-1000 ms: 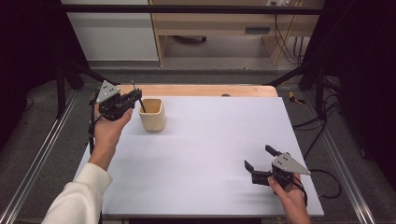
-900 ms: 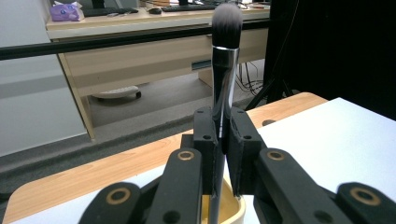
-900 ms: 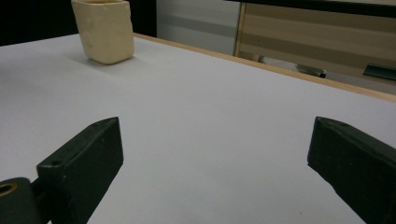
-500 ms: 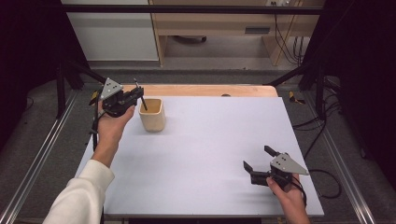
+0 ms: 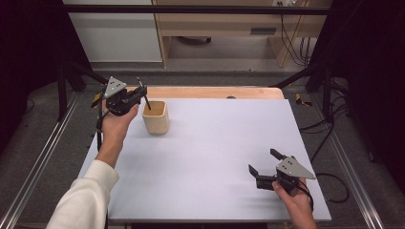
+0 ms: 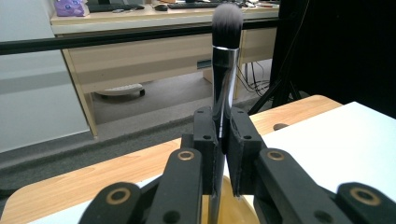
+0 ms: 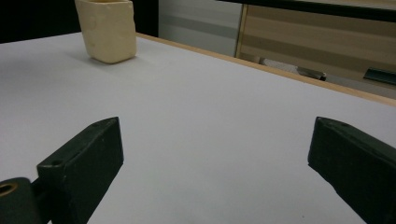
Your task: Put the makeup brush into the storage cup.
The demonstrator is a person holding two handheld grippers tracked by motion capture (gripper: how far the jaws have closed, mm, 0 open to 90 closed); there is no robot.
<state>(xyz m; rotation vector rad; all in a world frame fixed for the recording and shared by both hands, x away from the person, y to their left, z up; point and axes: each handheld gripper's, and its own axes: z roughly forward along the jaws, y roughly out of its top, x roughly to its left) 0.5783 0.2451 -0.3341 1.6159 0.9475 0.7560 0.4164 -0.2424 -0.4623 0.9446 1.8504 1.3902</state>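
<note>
A cream square cup (image 5: 155, 117) stands at the back left of the white table (image 5: 215, 143). My left gripper (image 5: 140, 95) hovers just left of and above the cup, shut on a makeup brush (image 5: 145, 99). In the left gripper view the brush (image 6: 227, 56) stands upright between my pads (image 6: 223, 128), bristles up, with its chrome ferrule above the jaws. The handle's lower end reaches down to the mouth of the cup (image 6: 236, 211). My right gripper (image 5: 263, 161) rests low near the front right of the table. It is open (image 7: 215, 154) with nothing between the jaws and points toward the cup (image 7: 108, 29).
A wooden strip (image 5: 215, 92) runs along the table's far edge. Beyond it a wooden desk (image 5: 224, 24) and cables (image 5: 286, 28) stand on the floor. Metal frame rails (image 5: 43, 152) run along both sides of the table.
My left gripper has lifted slightly with the brush in it. The right gripper has stayed where it was.
</note>
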